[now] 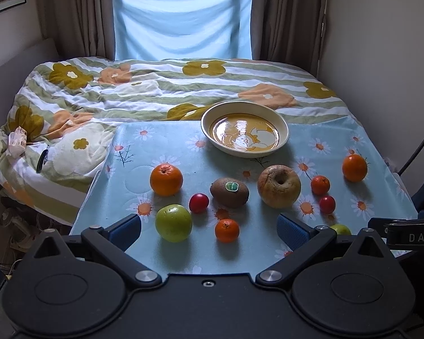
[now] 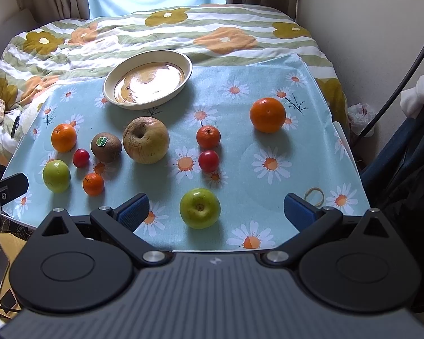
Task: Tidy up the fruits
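Note:
Several fruits lie on a blue daisy-print table (image 1: 144, 152). An empty cream bowl (image 1: 279, 121) (image 2: 110, 84) stands at the far edge. In the left wrist view, my left gripper (image 1: 209, 230) is open, with a green apple (image 1: 173, 223) and a small orange (image 1: 227, 230) between its fingers, untouched. Beyond lie an orange (image 1: 166, 179), a kiwi (image 1: 229, 192), a wrinkled yellow apple (image 1: 279, 186) and a red tomato (image 1: 199, 203). In the right wrist view, my right gripper (image 2: 216, 212) is open around another green apple (image 2: 200, 208), apart from it. An orange (image 2: 267, 114) lies far right.
A bed with a flowered quilt (image 1: 127, 90) lies behind the table. A rubber band (image 2: 314, 196) lies by my right finger. A wall stands to the right, and a black cable (image 2: 395, 96) runs along it. The table's front edge is just below both grippers.

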A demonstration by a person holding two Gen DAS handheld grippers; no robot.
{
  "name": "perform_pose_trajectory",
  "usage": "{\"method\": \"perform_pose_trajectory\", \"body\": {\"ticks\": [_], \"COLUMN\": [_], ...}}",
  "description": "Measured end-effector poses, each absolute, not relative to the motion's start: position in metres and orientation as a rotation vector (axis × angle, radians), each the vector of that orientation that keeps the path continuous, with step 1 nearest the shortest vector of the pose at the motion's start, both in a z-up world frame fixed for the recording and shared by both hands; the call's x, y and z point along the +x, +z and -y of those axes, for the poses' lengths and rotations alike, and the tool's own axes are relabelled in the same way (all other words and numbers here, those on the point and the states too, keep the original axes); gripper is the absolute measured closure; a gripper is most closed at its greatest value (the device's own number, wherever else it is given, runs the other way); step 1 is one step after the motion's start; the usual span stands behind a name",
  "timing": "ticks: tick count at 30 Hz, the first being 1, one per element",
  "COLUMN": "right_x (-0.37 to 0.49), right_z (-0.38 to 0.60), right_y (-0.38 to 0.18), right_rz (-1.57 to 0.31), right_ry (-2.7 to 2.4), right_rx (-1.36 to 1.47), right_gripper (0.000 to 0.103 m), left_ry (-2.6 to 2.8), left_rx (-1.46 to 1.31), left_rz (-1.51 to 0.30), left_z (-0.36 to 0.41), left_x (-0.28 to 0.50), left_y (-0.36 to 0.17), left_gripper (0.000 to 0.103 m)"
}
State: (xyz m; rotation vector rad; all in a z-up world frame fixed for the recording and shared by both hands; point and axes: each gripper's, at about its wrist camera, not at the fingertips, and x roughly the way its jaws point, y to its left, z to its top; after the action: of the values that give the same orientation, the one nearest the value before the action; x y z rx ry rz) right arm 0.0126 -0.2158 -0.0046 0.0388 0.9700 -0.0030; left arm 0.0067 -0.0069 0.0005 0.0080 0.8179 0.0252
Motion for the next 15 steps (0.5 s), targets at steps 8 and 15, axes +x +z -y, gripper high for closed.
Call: {"method": "perform_pose_trajectory", "body": {"ticks": [8, 15], "right_x": [0.0124, 0.0121], "right_z": [0.2159, 0.2168], "right_y": [-0.005, -0.005], "right_rz": [-0.97, -0.969], "right_ry": [-0.004, -0.003], "right_rx": [0.04, 0.04], "right_gripper": [0.0, 0.0], "left_ry": [0.025, 0.028], "left_rx": [0.009, 0.009], "left_rz": [-0.82, -0.82], "left_z": [0.0096, 0.0106], "left_x": [0.0063, 0.0057], "left_y": [0.0004, 0.0004], "left_gripper": [0.0, 0.0]}}
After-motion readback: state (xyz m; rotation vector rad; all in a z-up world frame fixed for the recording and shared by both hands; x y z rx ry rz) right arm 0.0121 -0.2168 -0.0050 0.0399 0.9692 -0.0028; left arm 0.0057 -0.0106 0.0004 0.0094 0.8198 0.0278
